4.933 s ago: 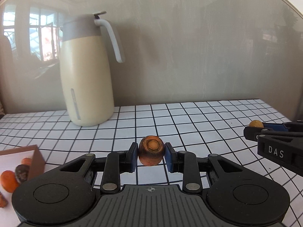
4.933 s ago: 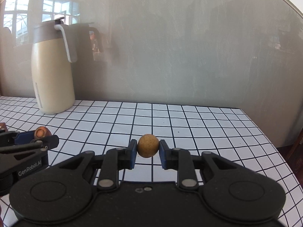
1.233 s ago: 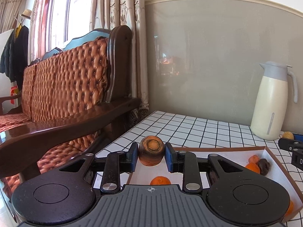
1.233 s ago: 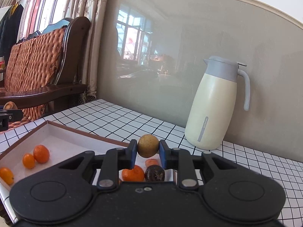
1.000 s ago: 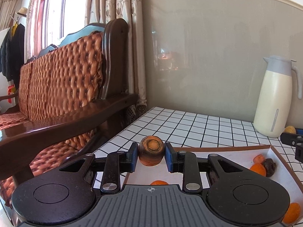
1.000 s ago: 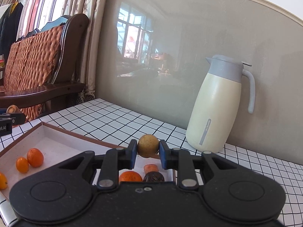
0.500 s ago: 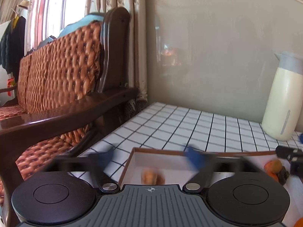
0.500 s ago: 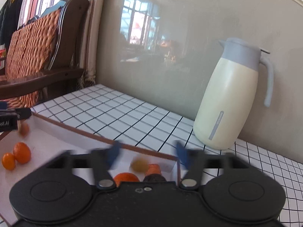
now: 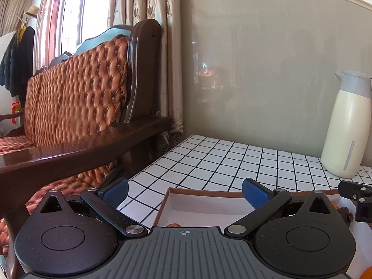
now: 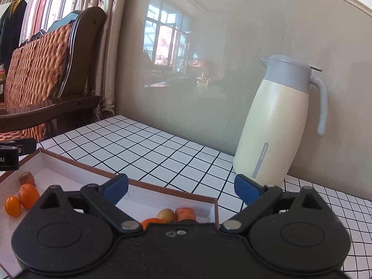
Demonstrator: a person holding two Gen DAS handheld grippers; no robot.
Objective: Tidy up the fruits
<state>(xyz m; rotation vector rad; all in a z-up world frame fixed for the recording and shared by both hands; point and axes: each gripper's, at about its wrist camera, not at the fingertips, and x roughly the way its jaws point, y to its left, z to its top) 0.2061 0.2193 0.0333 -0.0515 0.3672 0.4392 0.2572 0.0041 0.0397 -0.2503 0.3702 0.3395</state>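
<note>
A shallow box (image 10: 162, 189) with a brown rim and a white inside lies on the checked table. My left gripper (image 9: 184, 191) hangs open over the box's left end (image 9: 209, 191), nothing between its blue pads. The brown-orange fruit (image 10: 27, 177) lies in that end near two small oranges (image 10: 28, 195). My right gripper (image 10: 181, 189) stands wide over the box's right corner; its jaws are closing slightly with nothing between them. Below it a round tan fruit (image 10: 165, 215) rests beside an orange stub (image 10: 184, 213) and an orange (image 10: 152, 222).
A cream jug (image 10: 279, 125) with a grey lid stands against the wall at the back right. A wooden sofa (image 9: 76, 93) with quilted orange cushions sits just left of the table's edge. The right gripper's tip (image 9: 355, 197) shows at the left wrist view's right side.
Both grippers opened and let go of their fruits. The brown-orange fruit fell into the box's left end, the tan fruit into its right corner. Neither hand shifted much.
</note>
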